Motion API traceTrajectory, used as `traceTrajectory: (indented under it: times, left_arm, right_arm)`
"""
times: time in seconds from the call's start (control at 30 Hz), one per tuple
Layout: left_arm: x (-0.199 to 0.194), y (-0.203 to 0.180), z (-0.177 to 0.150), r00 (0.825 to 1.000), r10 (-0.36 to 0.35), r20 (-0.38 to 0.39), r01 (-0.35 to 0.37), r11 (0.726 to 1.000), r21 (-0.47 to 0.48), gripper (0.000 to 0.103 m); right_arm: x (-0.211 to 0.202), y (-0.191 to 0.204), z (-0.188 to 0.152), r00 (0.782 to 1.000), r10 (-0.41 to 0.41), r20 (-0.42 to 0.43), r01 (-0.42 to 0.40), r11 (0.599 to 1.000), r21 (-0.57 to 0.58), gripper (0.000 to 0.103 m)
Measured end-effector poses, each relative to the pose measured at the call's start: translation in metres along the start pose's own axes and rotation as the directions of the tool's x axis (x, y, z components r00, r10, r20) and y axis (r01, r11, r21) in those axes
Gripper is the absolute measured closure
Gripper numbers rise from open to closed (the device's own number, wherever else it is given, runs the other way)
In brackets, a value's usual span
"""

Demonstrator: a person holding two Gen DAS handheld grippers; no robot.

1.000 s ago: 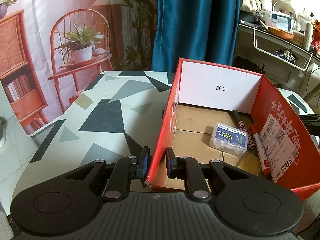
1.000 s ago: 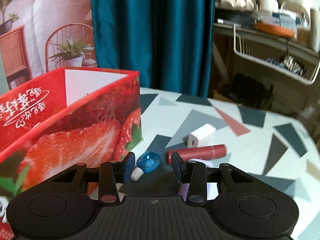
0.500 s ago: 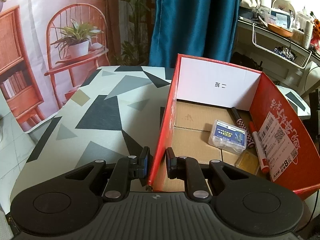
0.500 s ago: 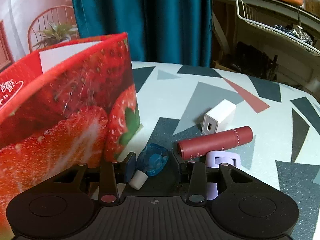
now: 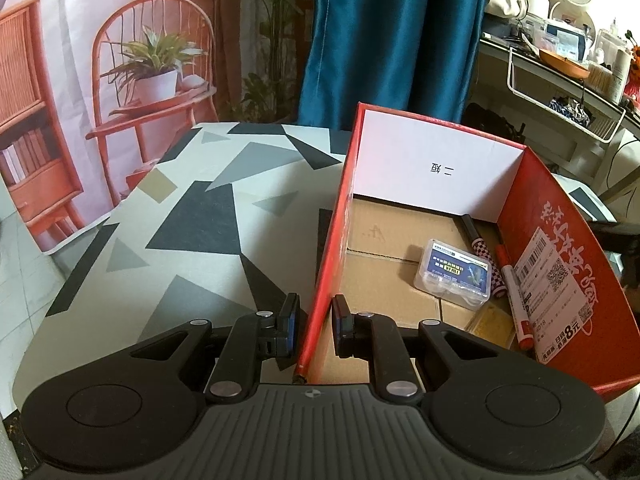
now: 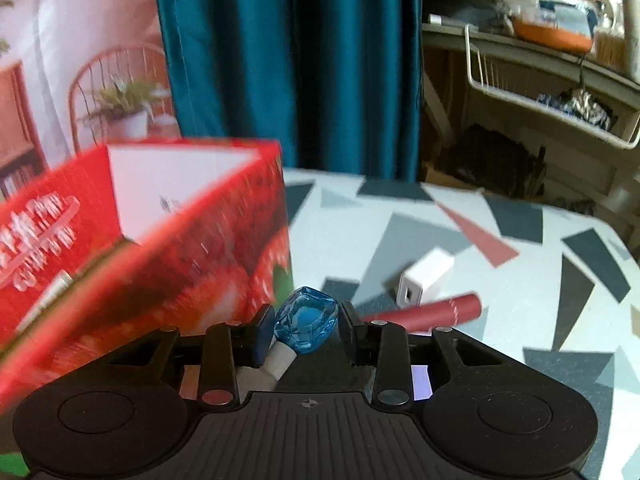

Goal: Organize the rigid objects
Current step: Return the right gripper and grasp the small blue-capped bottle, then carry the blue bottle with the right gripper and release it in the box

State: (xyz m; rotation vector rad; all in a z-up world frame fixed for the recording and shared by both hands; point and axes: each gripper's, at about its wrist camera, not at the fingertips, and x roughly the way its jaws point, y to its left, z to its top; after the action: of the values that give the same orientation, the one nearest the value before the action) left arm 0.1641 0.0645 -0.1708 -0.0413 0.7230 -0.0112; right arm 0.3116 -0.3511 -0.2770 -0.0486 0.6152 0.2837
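My left gripper (image 5: 315, 330) straddles the left wall of the red strawberry box (image 5: 326, 272) near its front corner, with a small gap showing on each side. Inside the box lie a clear plastic case (image 5: 456, 275), a checkered pen (image 5: 482, 254), a red marker (image 5: 516, 300) and a gold card (image 5: 492, 325). My right gripper (image 6: 305, 330) is shut on a blue translucent correction tape (image 6: 306, 322) with a white cap, lifted off the table beside the box (image 6: 180, 256).
A white charger block (image 6: 426, 278) and a dark red tube (image 6: 432, 312) lie on the patterned table right of the box. A pale purple item (image 6: 422, 378) shows under the right gripper. A blue curtain and cluttered shelves stand behind.
My right gripper closed on the blue correction tape and lifted it from the table, and its view tilted. The left gripper stayed on the box wall.
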Motion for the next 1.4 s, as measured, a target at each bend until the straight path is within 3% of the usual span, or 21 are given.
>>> traceTrajectory:
  times: [0.37,0.6,0.87,1.23,1.4]
  left_arm:
    - [0.001,0.001,0.0,1.0,-0.002,-0.004,0.002,1.0,-0.008,0.085]
    - [0.001,0.002,0.0,1.0,-0.003,-0.004,0.003,1.0,-0.008,0.085]
    - [0.002,0.001,-0.001,1.0,-0.002,-0.009,0.002,1.0,-0.009,0.085]
    - [0.002,0.0,0.0,1.0,-0.002,-0.009,0.002,1.0,-0.011,0.085]
    - [0.002,0.0,0.0,1.0,-0.002,-0.009,0.002,1.0,-0.011,0.085]
  right_arm:
    - [-0.064,0.028,0.045,0.981,0.095,0.17,-0.081,0.993,-0.083,0.071]
    - [-0.067,0.064,0.04,0.981,0.151,0.121,-0.122,0.968,-0.22,0.071]
    - [-0.07,0.083,0.02,0.982,0.173,0.078,-0.145,0.949,-0.279,0.071]
    - [-0.071,0.088,0.02,0.982,0.184,0.052,-0.163,0.948,-0.274,0.07]
    - [-0.076,0.084,0.022,0.982,0.172,0.075,-0.147,0.954,-0.262,0.062]
